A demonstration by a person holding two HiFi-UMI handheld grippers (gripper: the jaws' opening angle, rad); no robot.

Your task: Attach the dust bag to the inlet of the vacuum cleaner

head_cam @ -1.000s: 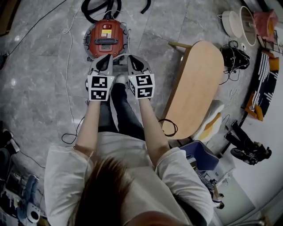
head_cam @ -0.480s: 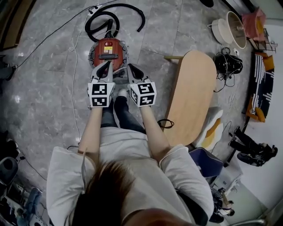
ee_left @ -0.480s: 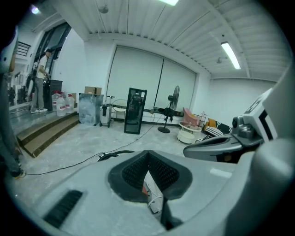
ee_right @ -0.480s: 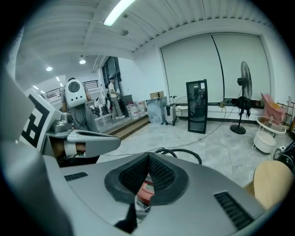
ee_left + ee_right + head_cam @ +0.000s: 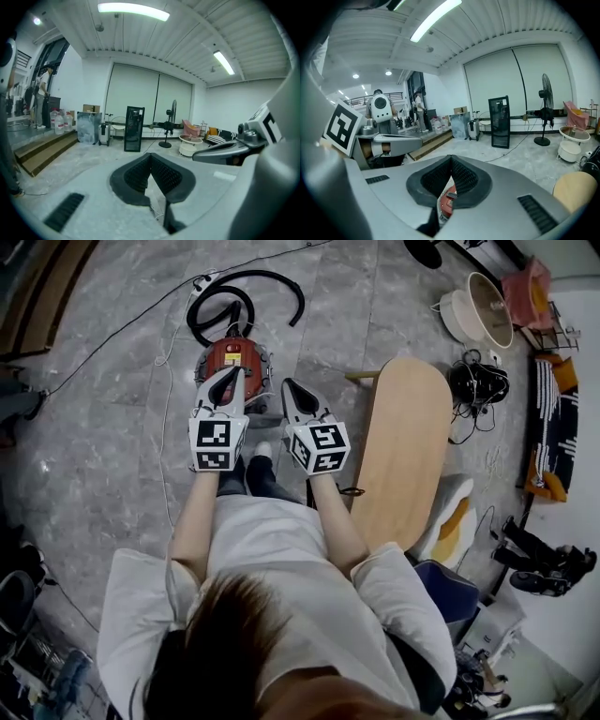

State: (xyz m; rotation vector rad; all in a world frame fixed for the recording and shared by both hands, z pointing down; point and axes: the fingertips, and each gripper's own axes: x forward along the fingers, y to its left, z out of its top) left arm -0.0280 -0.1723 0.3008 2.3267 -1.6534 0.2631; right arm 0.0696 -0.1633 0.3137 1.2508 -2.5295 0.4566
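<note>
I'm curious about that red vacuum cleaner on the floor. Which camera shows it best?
The head view: it shows the vacuum cleaner from above, with its black hose. The right gripper view catches only a red sliver of it; the left gripper view shows none.

No word, number or brand can be read anywhere: the left cube and right cube carry only black-and-white square markers, not letters, and any label on the red vacuum is too small to make out.
</note>
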